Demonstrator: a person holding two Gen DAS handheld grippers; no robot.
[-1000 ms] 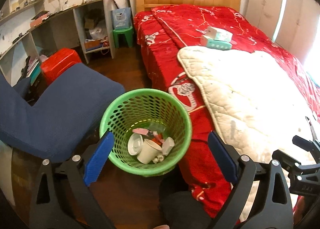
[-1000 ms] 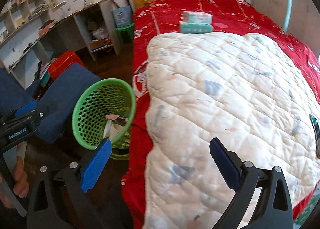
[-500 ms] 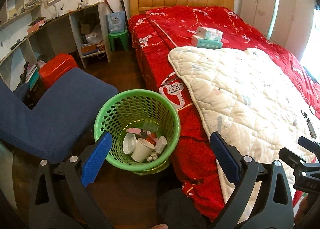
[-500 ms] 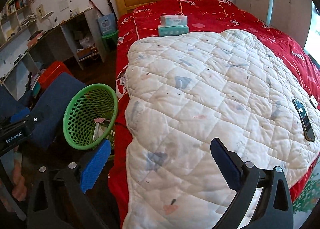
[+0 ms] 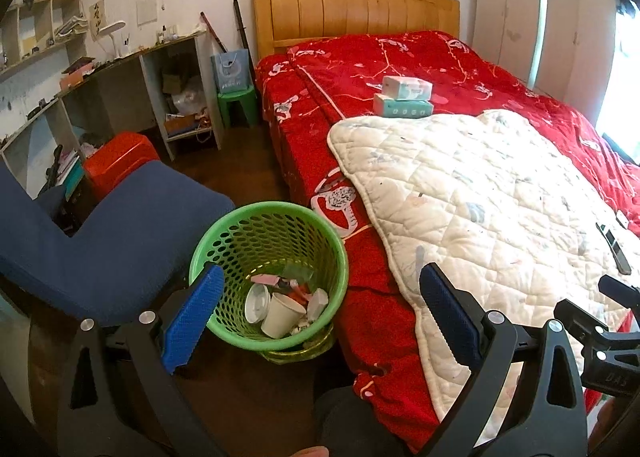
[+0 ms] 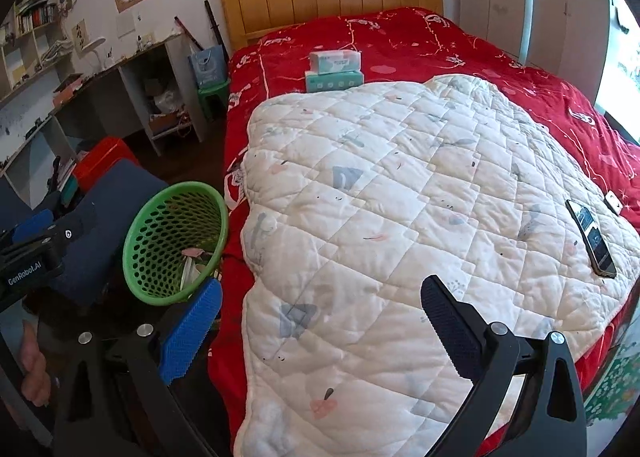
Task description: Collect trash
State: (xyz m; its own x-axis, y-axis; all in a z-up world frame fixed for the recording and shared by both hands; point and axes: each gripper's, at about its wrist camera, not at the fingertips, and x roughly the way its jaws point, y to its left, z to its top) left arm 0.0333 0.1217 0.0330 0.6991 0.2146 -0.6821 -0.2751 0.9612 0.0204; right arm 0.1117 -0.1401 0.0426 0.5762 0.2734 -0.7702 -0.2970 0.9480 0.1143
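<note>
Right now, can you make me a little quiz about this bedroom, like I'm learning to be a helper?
1. True or false: the green basket already has a paper cup in it.
2. What lies on the white quilt near its right edge: A a phone, B a shoe, C a book?
3. Fill in: the two tissue packs sit on the ___ blanket.

Key:
1. True; the cup lies among the other trash.
2. A, the phone.
3. Red.
</note>
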